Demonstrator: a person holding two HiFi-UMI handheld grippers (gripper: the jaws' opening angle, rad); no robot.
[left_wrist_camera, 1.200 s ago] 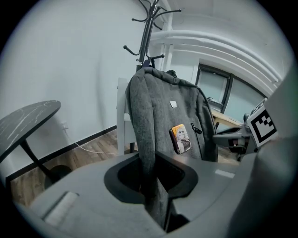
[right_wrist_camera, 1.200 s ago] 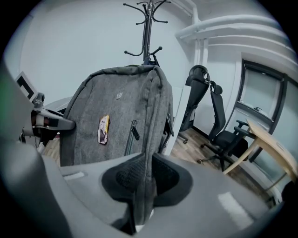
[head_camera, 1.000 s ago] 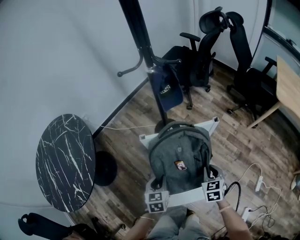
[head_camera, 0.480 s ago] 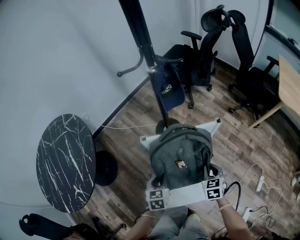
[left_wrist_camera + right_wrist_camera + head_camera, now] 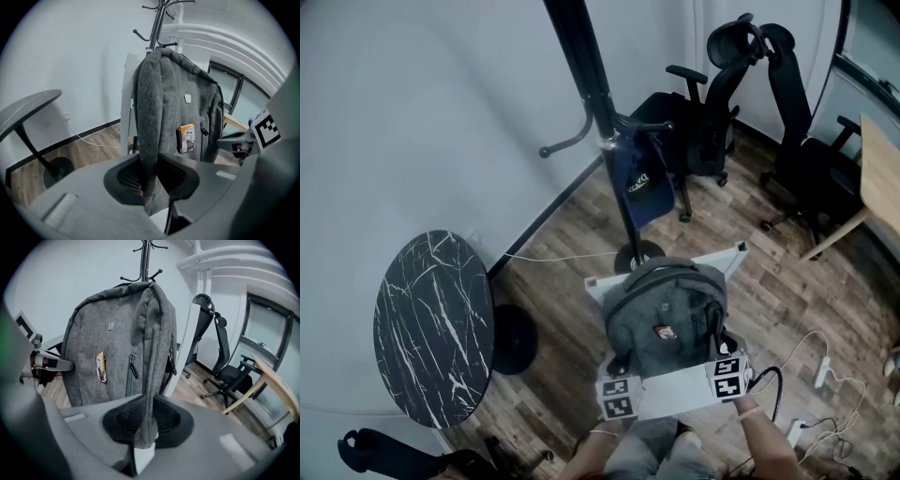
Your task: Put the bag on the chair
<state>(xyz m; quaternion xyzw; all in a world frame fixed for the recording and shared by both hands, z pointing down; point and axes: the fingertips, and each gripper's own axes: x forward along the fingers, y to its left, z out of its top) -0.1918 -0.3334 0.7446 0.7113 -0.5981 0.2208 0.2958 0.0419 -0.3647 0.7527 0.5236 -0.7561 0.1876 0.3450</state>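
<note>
Nearly down: a grey bag is held upright over a white chair.
The chair [image 5: 732,256] stands beside the coat rack [image 5: 598,112], its seat under the bag [image 5: 667,309]; whether the base touches cannot be told. The left gripper [image 5: 145,180] and right gripper [image 5: 149,423] each have their fingers [image 5: 125,176] pinched narrow on a side fold. Best lower both sides evenly, seat the base flat and central near the backrest, and release only once it stands alone.
</note>
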